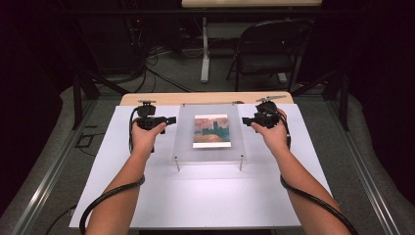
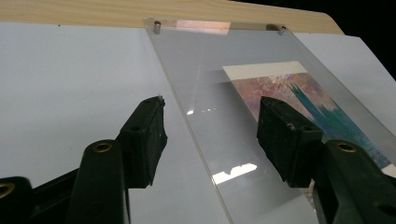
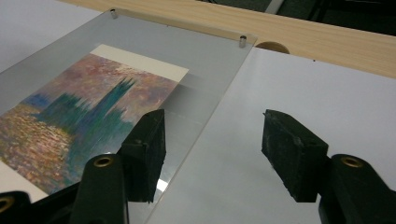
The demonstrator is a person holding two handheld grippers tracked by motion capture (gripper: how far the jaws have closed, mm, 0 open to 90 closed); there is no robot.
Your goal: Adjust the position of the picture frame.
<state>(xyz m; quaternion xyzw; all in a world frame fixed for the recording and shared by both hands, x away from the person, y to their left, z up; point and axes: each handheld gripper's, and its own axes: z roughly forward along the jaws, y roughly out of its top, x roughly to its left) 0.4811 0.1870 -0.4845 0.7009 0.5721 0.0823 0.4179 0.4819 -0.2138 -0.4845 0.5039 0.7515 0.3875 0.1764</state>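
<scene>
A clear acrylic sheet (image 1: 186, 142) rests on short metal posts (image 1: 177, 164) above a white board, with a painted print (image 1: 211, 130) of blue towers under it. My left gripper (image 1: 172, 119) is at the sheet's left edge and my right gripper (image 1: 246, 121) at its right edge, both pointing inward. In the left gripper view the gripper (image 2: 211, 105) is open, and the sheet's (image 2: 210, 60) edge runs between the jaws without touching the pads. The right gripper (image 3: 215, 116) is also open, its jaws astride the other edge of the sheet (image 3: 201, 46), beside the print (image 3: 84, 107).
The white board (image 1: 195, 196) covers a wooden table whose bare strip (image 1: 147, 99) shows at the far side. A round hole (image 3: 272, 46) sits in that wood near the sheet's far corner. A folding chair (image 1: 269, 49) and floor cables lie beyond the table.
</scene>
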